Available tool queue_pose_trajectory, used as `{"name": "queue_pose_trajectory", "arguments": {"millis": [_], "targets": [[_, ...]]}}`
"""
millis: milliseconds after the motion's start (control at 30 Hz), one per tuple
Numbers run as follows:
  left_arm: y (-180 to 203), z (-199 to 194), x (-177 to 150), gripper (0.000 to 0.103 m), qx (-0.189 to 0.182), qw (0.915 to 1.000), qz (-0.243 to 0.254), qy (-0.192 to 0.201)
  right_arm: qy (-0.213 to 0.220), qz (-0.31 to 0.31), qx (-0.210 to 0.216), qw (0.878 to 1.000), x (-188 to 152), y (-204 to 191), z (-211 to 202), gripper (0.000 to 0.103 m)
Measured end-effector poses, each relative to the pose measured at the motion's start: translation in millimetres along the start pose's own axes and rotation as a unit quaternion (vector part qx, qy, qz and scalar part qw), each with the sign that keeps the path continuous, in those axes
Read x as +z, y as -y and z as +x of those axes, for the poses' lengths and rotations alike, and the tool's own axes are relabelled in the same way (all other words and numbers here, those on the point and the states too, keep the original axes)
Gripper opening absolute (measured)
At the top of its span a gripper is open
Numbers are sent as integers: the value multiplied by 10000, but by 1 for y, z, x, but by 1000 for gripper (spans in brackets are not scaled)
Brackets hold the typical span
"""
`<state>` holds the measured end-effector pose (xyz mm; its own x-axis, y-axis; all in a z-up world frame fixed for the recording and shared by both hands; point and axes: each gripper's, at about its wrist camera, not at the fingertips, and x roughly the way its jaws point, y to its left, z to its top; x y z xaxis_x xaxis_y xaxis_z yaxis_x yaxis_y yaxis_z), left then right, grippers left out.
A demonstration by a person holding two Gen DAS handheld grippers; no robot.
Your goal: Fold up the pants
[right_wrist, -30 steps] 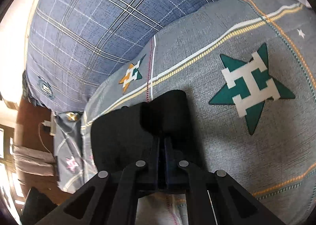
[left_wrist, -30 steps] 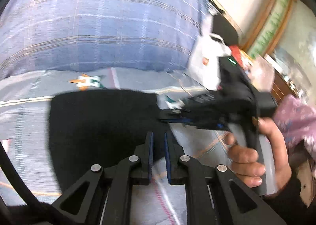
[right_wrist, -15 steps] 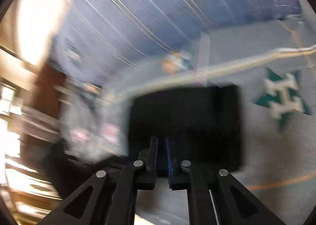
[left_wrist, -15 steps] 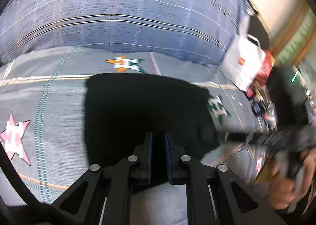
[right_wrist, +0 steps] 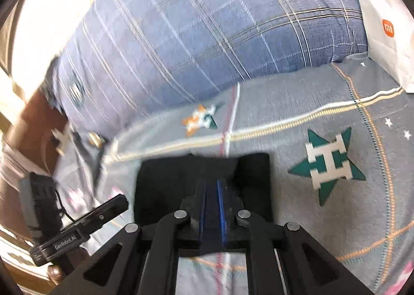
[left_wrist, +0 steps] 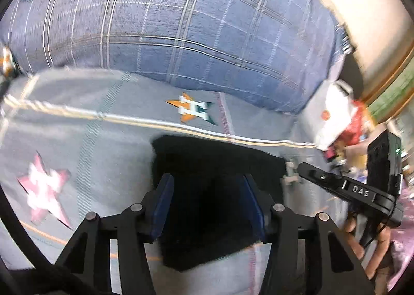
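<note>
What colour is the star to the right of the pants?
The star is dark green with a white H-shaped mark, on grey bedding; the right wrist view shows it best.

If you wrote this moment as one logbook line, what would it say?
stage: fold laid | black pants: folded flat on bedspread | left claw: just opened, pads clear | right claw: nearly closed

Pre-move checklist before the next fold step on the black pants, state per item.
1. Left gripper released: ok, jaws have just been opening, pads apart with the pants lying between them, not pressed.
2. Right gripper state: nearly shut; whether it pinches cloth, cannot tell.
3. Pants lying as a compact folded block on the bedsheet: ok.
4. Folded edges aligned: cannot tell, dark and blurred.
5. White bag apart from the pants: ok.
</note>
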<state>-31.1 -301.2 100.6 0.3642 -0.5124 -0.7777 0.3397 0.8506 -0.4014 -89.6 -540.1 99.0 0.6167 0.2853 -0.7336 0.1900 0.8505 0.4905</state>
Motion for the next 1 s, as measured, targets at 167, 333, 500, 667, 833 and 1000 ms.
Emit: {"name": "queue_pose_trajectory", "arguments": {"millis": [167,333,500,667,833,1000], "targets": [[-16,37,21,55,217,9984,184,-486,-880,268,-160,9956,24,-5,66,10],[-58,79,10,59,-11,9921,-876,-902,-905,800,-214,9924,25,16,93,10],[-45,59,11,59,198,9950,-618,-763,-842,461,-553,9938,27,-2,86,10],[-46,33,-9,58,236,9946,-625,-800,-766,46,113,9970,11,-28,44,11],[-34,38,-40,58,660,9920,-421,-988,-1439,-172,-156,9893,-38,-27,48,10],[-31,48,-43,65,855,9928,-159,-822,-1400,-301,-566,9881,-41,-23,51,6]]}}
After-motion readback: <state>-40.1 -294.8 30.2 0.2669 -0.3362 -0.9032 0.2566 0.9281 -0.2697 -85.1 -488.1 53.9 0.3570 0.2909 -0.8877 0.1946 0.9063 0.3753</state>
